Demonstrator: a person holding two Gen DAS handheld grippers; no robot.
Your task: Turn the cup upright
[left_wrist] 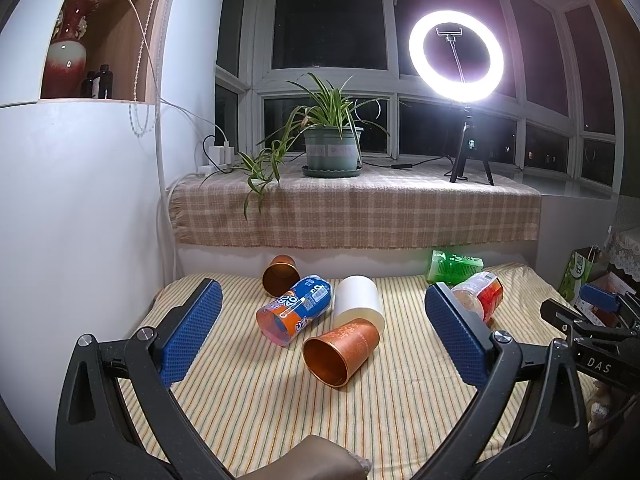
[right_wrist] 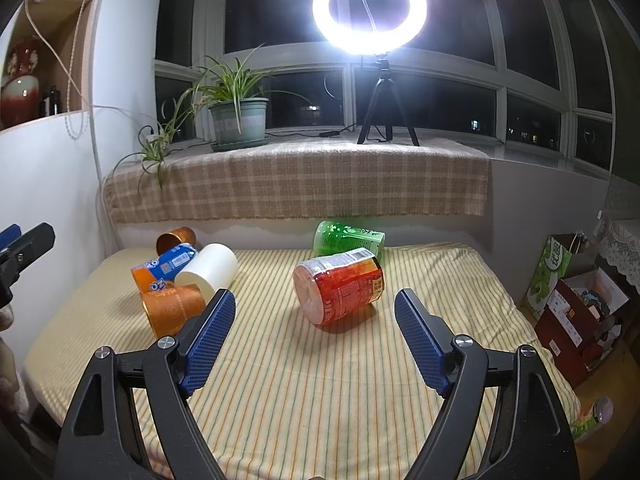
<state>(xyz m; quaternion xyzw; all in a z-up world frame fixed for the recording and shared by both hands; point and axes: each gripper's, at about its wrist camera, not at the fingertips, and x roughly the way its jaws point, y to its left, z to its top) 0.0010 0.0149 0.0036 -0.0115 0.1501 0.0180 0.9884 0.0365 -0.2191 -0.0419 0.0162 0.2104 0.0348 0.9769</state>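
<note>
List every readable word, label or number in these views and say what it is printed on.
"DAS": white letters on the black right gripper's body.
Blue and orange plastic cup: large letters upside down, not legible.
Red-labelled clear cup: print too small.
Green cup: blurred.
Green carton: characters unreadable.

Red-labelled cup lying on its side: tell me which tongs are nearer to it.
Right. The right tongs open directly in front of the red-labelled cup; the left tongs sit off to its left, facing the copper cup.
</note>
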